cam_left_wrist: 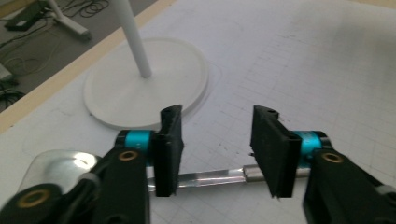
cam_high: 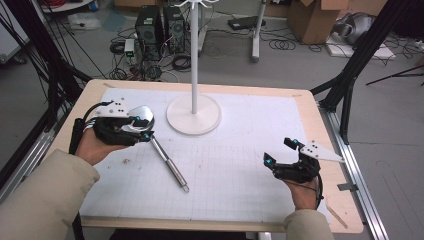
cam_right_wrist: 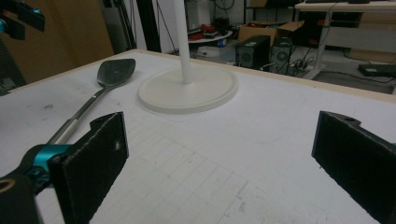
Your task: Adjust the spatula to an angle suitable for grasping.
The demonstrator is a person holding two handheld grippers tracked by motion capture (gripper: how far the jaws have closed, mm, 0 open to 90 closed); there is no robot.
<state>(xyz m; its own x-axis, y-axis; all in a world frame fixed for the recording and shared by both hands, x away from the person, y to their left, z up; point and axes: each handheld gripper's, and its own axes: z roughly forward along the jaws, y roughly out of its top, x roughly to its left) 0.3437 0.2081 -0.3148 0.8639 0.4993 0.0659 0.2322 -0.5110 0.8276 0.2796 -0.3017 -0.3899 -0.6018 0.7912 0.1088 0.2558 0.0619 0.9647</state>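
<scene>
A metal spatula [cam_high: 170,165] lies on the white gridded mat, its shiny blade [cam_high: 141,116] at the far left and its handle running toward the near middle. My left gripper [cam_high: 145,127] hovers over the neck just behind the blade. In the left gripper view the jaws [cam_left_wrist: 217,149] stand partly apart, with the spatula's shaft [cam_left_wrist: 210,177] lying crosswise below them, and neither pad touches it. My right gripper [cam_high: 278,151] rests near the mat's right side, its jaws [cam_right_wrist: 219,154] wide open with nothing between them. The spatula [cam_right_wrist: 114,72] shows far off in its view.
A white stand with a round base [cam_high: 194,120] and a thin pole rises at the back middle of the mat, close to the spatula's blade. The wooden table rim [cam_high: 320,130] borders the mat. Black frame posts flank the table. Computer towers [cam_high: 160,27] and cables sit on the floor behind.
</scene>
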